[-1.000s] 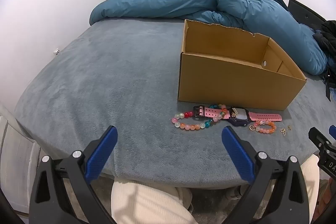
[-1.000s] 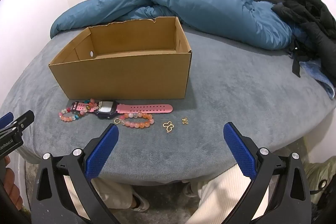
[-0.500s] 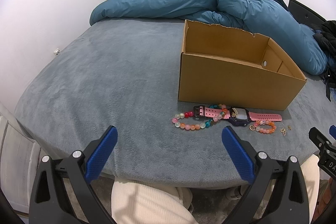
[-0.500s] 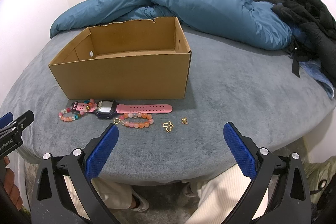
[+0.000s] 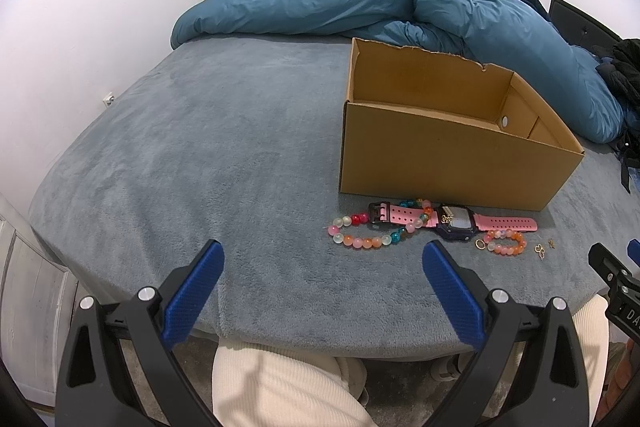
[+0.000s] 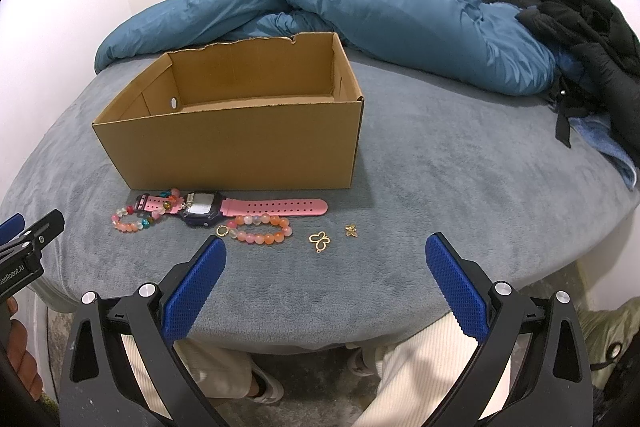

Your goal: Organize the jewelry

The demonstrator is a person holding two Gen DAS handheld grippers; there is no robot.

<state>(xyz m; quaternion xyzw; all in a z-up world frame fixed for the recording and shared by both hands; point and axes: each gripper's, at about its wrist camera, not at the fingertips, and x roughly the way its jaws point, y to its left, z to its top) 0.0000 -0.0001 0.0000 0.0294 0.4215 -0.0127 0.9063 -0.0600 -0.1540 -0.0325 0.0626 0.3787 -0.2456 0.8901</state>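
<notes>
Both tools, left and right, are held wide open and empty at the bed edge, facing a watch, bracelets and charms laid before an open box, seemingly for easy loading.

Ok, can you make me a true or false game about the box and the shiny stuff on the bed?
1. The cardboard box has jewelry inside. False: the part of its inside that shows is bare.
2. The pink watch lies in front of the box. True.
3. The right gripper is squeezing the orange bead bracelet. False: it is open, holding nothing.
4. The gold butterfly charm lies on the gray blanket. True.
5. The left gripper is open. True.
</notes>
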